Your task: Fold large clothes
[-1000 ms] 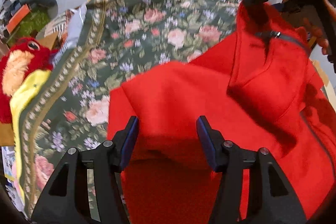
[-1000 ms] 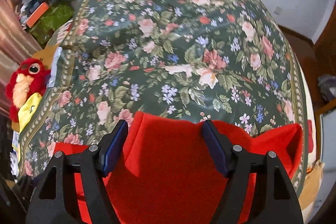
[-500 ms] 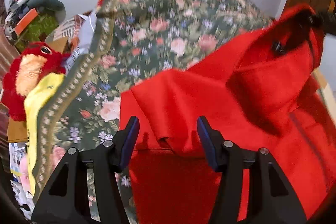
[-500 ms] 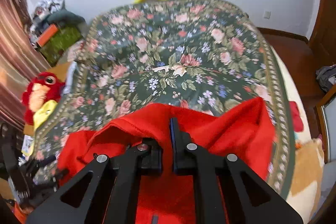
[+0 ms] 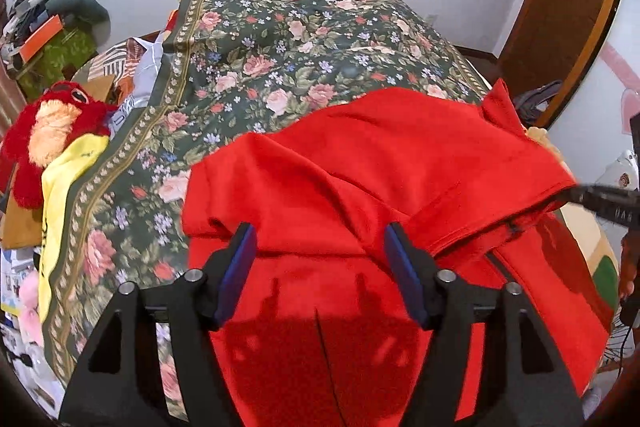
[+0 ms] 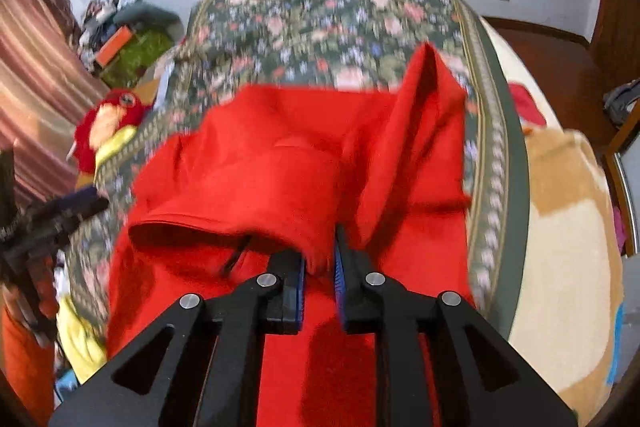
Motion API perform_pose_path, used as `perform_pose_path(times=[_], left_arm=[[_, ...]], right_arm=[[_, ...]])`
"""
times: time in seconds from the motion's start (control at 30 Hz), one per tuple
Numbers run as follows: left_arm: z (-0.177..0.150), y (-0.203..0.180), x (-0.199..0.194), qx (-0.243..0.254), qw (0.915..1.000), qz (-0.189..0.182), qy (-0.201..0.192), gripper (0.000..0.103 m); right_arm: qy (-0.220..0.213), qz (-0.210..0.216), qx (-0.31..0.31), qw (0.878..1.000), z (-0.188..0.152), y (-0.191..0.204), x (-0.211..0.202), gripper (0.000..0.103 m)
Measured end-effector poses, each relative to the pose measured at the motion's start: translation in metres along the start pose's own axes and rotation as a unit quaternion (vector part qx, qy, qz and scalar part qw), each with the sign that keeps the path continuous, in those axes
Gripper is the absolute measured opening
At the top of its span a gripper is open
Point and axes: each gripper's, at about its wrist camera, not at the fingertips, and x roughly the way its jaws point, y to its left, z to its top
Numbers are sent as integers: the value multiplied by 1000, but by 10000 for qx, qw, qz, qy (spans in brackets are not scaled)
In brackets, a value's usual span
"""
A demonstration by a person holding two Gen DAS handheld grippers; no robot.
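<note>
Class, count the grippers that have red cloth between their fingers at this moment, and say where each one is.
1. The right gripper, over the near right part of the red garment, has a fold between its opening jaws. The left gripper hangs open above the cloth; nothing sits between its fingers.

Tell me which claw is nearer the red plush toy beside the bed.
Left. The left claw hangs open over the red garment's edge nearest the red plush toy; the right claw grips fabric farther away.

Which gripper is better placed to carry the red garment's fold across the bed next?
Right. The right gripper already has a bunch of the red garment between its pads, though its jaws are opening slightly. The left gripper stands open above the cloth, gripping nothing.
</note>
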Motion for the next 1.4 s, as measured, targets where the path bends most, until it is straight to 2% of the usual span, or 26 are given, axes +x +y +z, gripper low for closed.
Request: perform_pose_path(times=[0.1,0.23,0.3,0.33,0.47,0.7,0.8,0.93,1.0,1.1,1.13,1.17,1.2,1.23,1.27,1.33,1.37,1.4], left_arm=[[-12,4,7,-221,9996,-13,197,66],[-24,23,18,-718,9964,-140,429,66],[-27,39,22,-1063,9927,-284,489,66],[-28,45,22,-1190,9911,-329,499,66],[-27,72,26,-1685,9834,-494,451,66],[-13,99,53,-2135,9735,-665,479,66],[-4,108,78,-2259,9698,-693,606,66],[5,113,110,-2294,9677,-692,778,66],[8,112,120,-2248,9688,-681,786,60],[18,105,129,-2063,9732,-786,646,54],[21,102,130,-1977,9755,-766,587,45],[25,99,133,-1869,9784,-696,548,31],[28,96,134,-1778,9807,-609,533,23],[32,92,136,-1662,9838,-439,510,8],[34,91,137,-1594,9855,-327,483,3],[39,88,134,-1487,9881,-133,375,2],[42,88,130,-1453,9889,-55,297,2],[44,89,126,-1434,9894,45,211,2]], right_arm=[[233,58,-31,9997,-19,-8,-2,13],[291,27,-16,9996,-31,-16,-10,13],[200,28,76,9998,-29,-21,-16,21],[115,16,135,9998,-25,-23,-20,24],[-304,-74,285,9991,-7,-29,-29,48],[-589,-35,673,9960,42,-46,-8,48],[-615,-63,804,9948,62,-56,7,48],[-636,-340,932,9930,89,-72,29,48],[-574,-520,1072,9912,102,-85,46,48],[-456,-476,1485,9867,114,-108,69,48],[-418,-431,1603,9852,117,-113,74,48],[-390,-348,1727,9836,119,-118,82,48],[-381,-331,1803,9823,119,-120,86,48],[-420,-313,1840,9815,120,-121,89,48],[-506,-285,1854,9809,120,-121,89,48],[-722,-354,1818,9800,118,-120,85,34],[-775,-396,1810,9796,117,-121,82,16],[-820,-380,1835,9789,116,-122,79,8]])
